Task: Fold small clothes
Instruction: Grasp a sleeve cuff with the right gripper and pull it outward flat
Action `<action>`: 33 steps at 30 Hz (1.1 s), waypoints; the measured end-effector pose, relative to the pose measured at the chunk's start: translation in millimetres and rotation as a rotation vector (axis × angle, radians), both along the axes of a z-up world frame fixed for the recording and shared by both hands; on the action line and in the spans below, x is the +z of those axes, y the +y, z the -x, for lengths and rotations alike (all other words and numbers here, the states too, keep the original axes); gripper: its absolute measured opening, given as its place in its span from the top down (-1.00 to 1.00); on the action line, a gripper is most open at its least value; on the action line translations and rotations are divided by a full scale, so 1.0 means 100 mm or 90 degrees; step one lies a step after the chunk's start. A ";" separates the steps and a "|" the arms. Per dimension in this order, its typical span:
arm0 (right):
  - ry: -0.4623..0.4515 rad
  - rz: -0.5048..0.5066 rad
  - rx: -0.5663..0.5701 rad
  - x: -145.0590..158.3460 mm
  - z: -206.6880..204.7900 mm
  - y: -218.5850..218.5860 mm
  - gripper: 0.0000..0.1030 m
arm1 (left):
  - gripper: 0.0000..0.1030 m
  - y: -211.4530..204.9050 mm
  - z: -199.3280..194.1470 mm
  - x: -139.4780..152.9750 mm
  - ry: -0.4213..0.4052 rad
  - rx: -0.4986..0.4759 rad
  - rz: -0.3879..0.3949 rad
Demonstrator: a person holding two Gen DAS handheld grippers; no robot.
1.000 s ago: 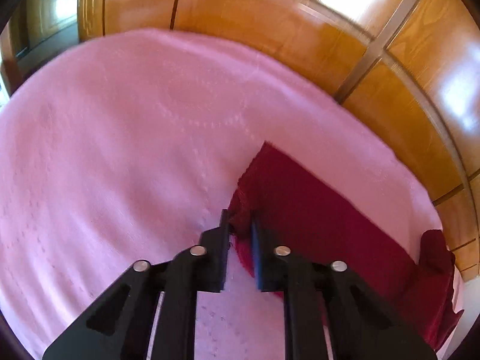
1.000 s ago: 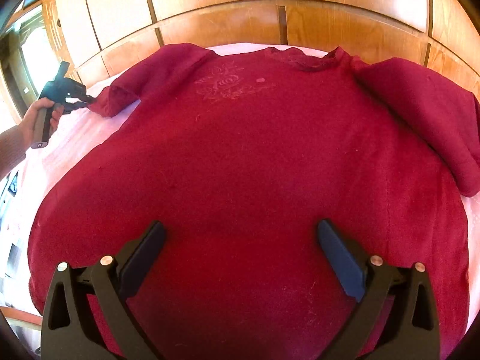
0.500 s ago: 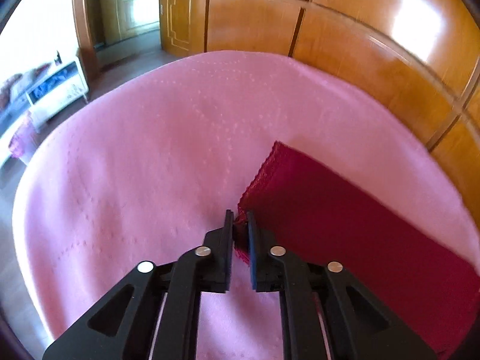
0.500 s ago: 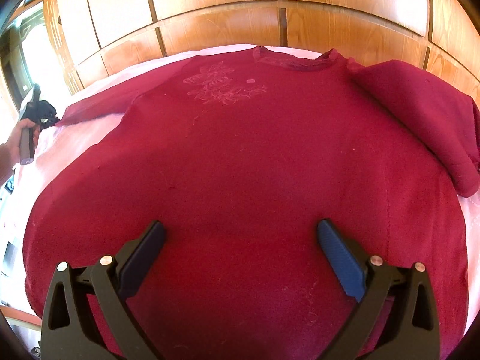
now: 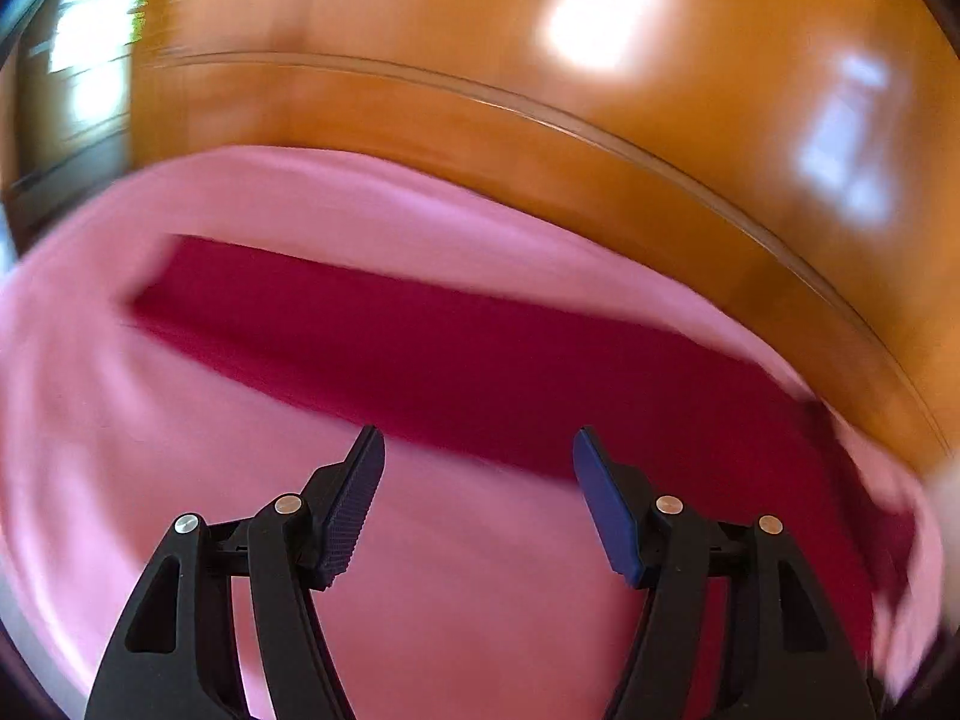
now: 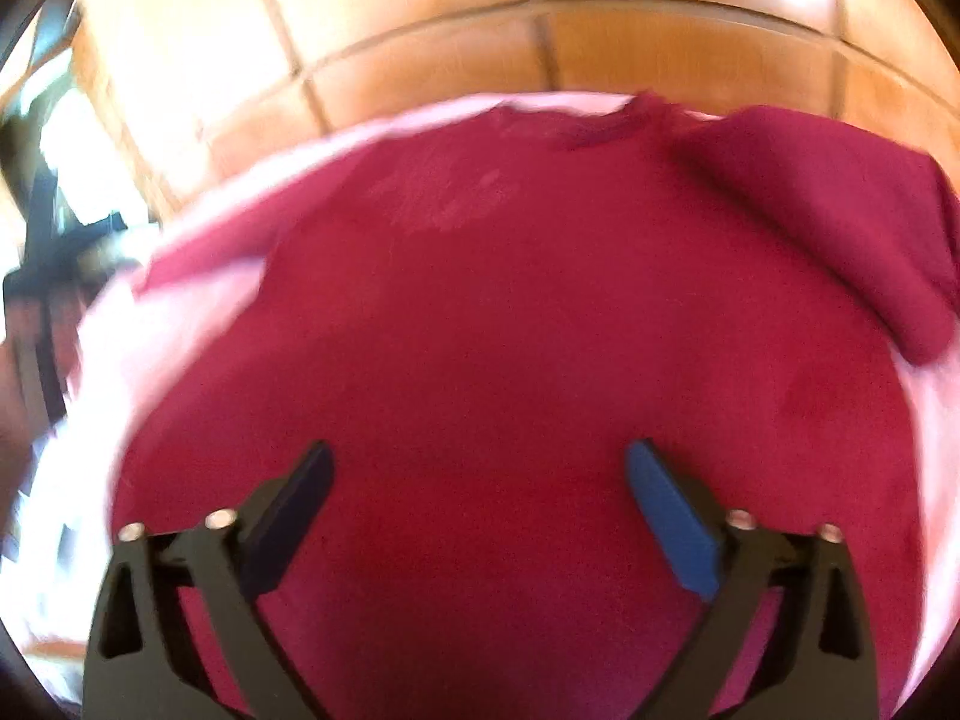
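A dark red sweater [image 6: 528, 348] lies spread flat, front up, on a pink cover [image 6: 198, 312]. Its left sleeve [image 5: 456, 354] lies stretched out straight on the cover in the left wrist view. Its right sleeve [image 6: 840, 222] is folded in over the body. My left gripper [image 5: 477, 450] is open and empty, just short of the stretched sleeve. My right gripper [image 6: 477, 468] is open and empty, above the sweater's lower body. The left gripper also shows blurred at the left edge of the right wrist view [image 6: 54, 252].
Wooden wall panels [image 5: 540, 90] rise right behind the far edge of the pink cover [image 5: 150, 480]. A bright window or doorway [image 5: 90, 48] is at the far left. Both views are motion blurred.
My left gripper has let go of the sleeve cuff, opened, and swung to face the wall. The sleeve now lies stretched out flat. The right gripper has shifted slightly.
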State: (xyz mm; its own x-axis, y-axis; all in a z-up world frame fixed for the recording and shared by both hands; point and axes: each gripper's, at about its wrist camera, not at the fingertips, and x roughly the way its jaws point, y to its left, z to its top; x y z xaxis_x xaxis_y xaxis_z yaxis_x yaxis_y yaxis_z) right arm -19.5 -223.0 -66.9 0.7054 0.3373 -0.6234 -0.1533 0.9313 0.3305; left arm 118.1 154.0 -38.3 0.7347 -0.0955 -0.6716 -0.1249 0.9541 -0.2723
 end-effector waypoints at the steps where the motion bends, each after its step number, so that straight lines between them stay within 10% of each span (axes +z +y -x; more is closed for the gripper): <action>1: -0.009 -0.029 -0.034 0.07 0.05 -0.21 -0.62 | -0.25 -0.34 0.10 -0.03 -0.007 -0.047 -0.008; 7: -0.037 0.037 -0.331 0.24 0.32 -1.56 -0.43 | -0.25 -1.44 0.39 -0.35 0.020 -0.208 -0.034; 13: 0.011 0.158 -0.395 0.02 -0.08 -2.10 -0.15 | -0.31 -1.71 0.25 -0.70 0.065 -0.239 -0.078; 16: 0.051 0.181 -0.403 -0.16 -0.34 -2.27 0.18 | -0.51 -1.74 0.25 -0.75 0.057 -0.244 -0.094; 18: 0.068 0.182 -0.410 -0.17 -0.46 -2.38 0.88 | -0.58 -1.80 0.24 -0.81 0.053 -0.243 -0.108; 27: -0.088 0.193 -0.478 0.92 0.06 -2.88 0.92 | -0.65 -1.80 0.29 -0.81 0.051 -0.242 -0.094; 33: -0.042 0.212 -0.542 1.17 -0.19 -3.42 0.92 | -0.65 -1.81 0.29 -0.81 0.049 -0.240 -0.094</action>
State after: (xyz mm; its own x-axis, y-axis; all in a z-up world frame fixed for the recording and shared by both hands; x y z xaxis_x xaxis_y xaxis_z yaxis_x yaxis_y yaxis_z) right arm -1.0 -565.4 50.5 0.6711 -0.5030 -0.5447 0.6198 0.7837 0.0400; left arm 89.1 -26.8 -119.6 0.6134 -0.2465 -0.7503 0.2262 0.9651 -0.1322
